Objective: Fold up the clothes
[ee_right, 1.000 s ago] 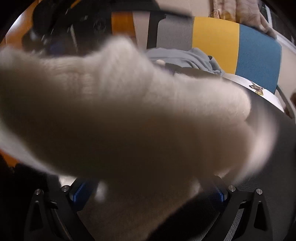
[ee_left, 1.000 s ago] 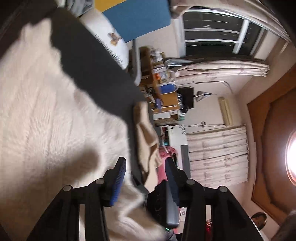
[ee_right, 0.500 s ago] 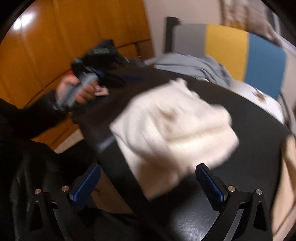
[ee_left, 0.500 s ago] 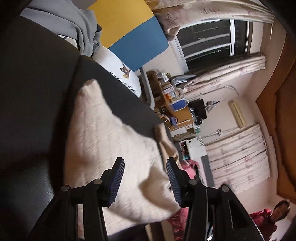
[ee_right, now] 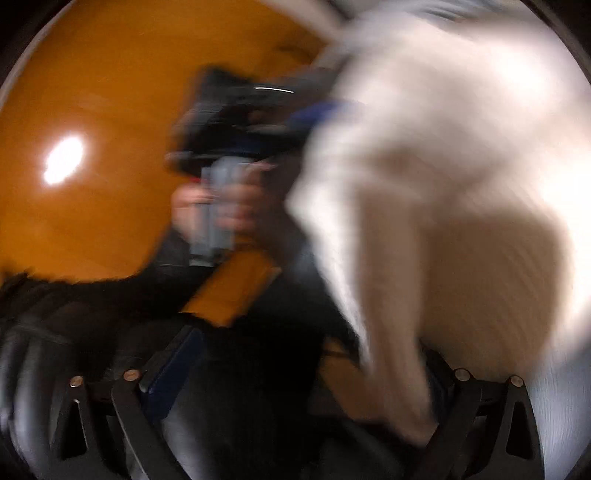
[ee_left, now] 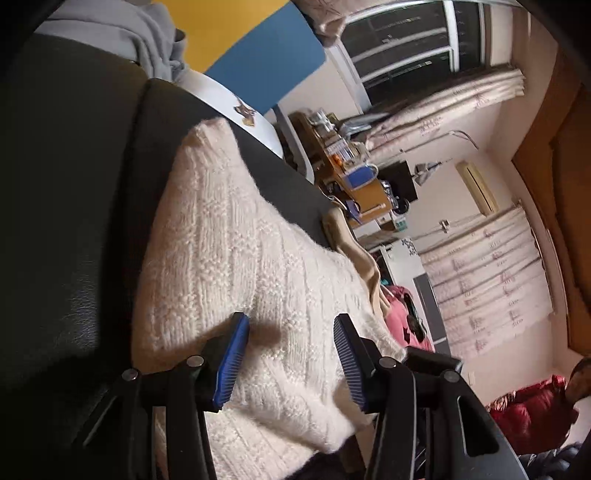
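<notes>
A cream knitted sweater (ee_left: 236, 258) lies folded on the black table (ee_left: 74, 184). My left gripper (ee_left: 291, 354) is open, its blue pads hovering just over the sweater's near part, holding nothing. In the blurred right wrist view the sweater (ee_right: 461, 166) fills the right side, very close. My right gripper (ee_right: 310, 376) is open wide; the cloth hangs in front of its right finger, and I cannot tell if they touch. The left gripper (ee_right: 310, 110) and the hand holding it show in that view beside the sweater.
A grey garment (ee_left: 122, 33) lies at the table's far end, by a yellow and blue chair back (ee_left: 266, 55). A beige cloth (ee_left: 354, 251) hangs at the table's right edge. Beyond stand a cluttered desk (ee_left: 351, 177), curtains and an orange wooden wall (ee_right: 92, 110).
The left gripper drew back and now hovers over the folded sweater lying on the table. The right gripper swung fast to the left, close to the sweater and toward the wooden wall.
</notes>
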`<state>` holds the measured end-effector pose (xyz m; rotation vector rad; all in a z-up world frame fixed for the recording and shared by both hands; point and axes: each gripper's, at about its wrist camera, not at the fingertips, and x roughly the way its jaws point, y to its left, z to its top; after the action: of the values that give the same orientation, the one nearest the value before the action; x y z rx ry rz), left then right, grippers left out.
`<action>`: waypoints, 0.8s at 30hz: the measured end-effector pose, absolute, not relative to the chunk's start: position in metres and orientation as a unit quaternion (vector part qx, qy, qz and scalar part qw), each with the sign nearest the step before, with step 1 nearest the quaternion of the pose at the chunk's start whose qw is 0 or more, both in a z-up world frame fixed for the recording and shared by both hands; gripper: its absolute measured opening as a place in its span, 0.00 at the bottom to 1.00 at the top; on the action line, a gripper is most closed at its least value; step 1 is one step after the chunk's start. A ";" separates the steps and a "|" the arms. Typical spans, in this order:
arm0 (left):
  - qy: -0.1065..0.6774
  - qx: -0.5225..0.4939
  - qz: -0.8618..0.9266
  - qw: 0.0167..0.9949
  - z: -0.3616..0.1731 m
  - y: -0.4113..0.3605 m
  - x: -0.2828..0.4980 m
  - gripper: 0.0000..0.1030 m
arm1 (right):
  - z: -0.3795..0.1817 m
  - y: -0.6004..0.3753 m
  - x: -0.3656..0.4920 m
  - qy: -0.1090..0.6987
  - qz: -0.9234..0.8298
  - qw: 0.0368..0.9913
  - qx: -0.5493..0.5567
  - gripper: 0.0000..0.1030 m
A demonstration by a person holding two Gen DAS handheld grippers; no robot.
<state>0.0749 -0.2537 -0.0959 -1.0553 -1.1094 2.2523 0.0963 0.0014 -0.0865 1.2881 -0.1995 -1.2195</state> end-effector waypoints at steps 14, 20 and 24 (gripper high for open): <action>-0.316 -0.337 0.862 0.209 -0.070 -0.254 0.137 0.50 | -0.019 0.038 0.027 -0.195 -0.767 0.424 0.441 1.00; -0.216 -0.367 0.869 0.250 -0.078 -0.218 0.145 0.51 | -0.076 0.020 0.000 -0.222 -0.745 0.345 0.526 0.31; -0.110 -0.435 0.856 0.256 -0.094 -0.183 0.128 0.52 | -0.061 0.023 0.004 -0.230 -0.760 0.357 0.492 0.17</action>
<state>0.1284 -0.1828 -0.0938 -1.1816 -0.2992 2.3243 0.0039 0.0227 -0.0605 1.2713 -0.5926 -1.9624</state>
